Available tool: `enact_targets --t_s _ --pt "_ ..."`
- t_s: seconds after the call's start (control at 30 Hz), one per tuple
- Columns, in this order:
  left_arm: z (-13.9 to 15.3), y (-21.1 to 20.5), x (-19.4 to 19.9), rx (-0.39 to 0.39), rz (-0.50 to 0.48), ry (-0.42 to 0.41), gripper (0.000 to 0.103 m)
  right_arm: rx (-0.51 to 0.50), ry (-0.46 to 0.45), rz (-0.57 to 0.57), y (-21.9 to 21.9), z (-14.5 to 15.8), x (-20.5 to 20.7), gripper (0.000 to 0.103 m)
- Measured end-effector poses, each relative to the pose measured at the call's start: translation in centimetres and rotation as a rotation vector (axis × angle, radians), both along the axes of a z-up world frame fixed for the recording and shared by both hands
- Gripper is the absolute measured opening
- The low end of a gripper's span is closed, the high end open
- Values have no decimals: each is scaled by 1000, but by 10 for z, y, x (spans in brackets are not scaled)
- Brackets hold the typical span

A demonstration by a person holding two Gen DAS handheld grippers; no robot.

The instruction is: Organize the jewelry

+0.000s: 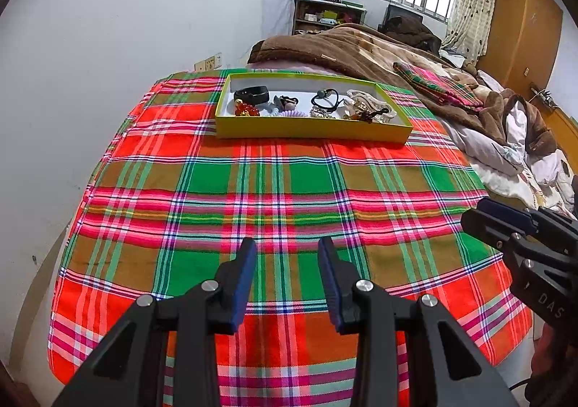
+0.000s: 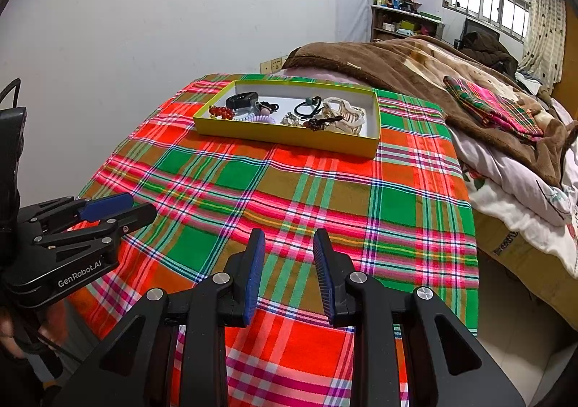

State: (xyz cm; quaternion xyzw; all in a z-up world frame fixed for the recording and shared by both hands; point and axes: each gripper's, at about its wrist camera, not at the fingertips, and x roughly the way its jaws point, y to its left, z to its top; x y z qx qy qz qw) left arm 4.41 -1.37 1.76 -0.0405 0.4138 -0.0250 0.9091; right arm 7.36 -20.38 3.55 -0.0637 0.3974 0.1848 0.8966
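A shallow yellow box [image 1: 310, 134] [image 2: 285, 135] lies at the far end of the plaid-covered table. It holds a black band [image 1: 251, 94] [image 2: 241, 99], red beads [image 1: 246, 110] [image 2: 221, 112], a black hair tie [image 1: 326, 99] [image 2: 307, 106], a purple coil tie [image 1: 293, 114] and clear hair claws [image 1: 368, 104] [image 2: 345, 114]. My left gripper [image 1: 287, 249] is open and empty over the near table. My right gripper [image 2: 289, 239] is open and empty too, well short of the box. Each gripper shows in the other's view [image 1: 498, 222] [image 2: 112, 208].
The red, green and brown plaid cloth [image 1: 274, 197] [image 2: 289, 197] covers the table. A bed with a brown blanket [image 1: 361, 45] [image 2: 397, 60] and a folded plaid cloth [image 1: 437, 85] [image 2: 491, 103] lies to the right. A white wall stands on the left.
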Motion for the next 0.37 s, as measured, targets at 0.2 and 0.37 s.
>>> enact_targets --t_s 0.2,0.37 --pt "-2 1 1 2 9 1 37 0 2 -1 0 -1 1 28" --pt "-5 1 3 4 8 0 37 0 0 -2 -1 -2 1 28"
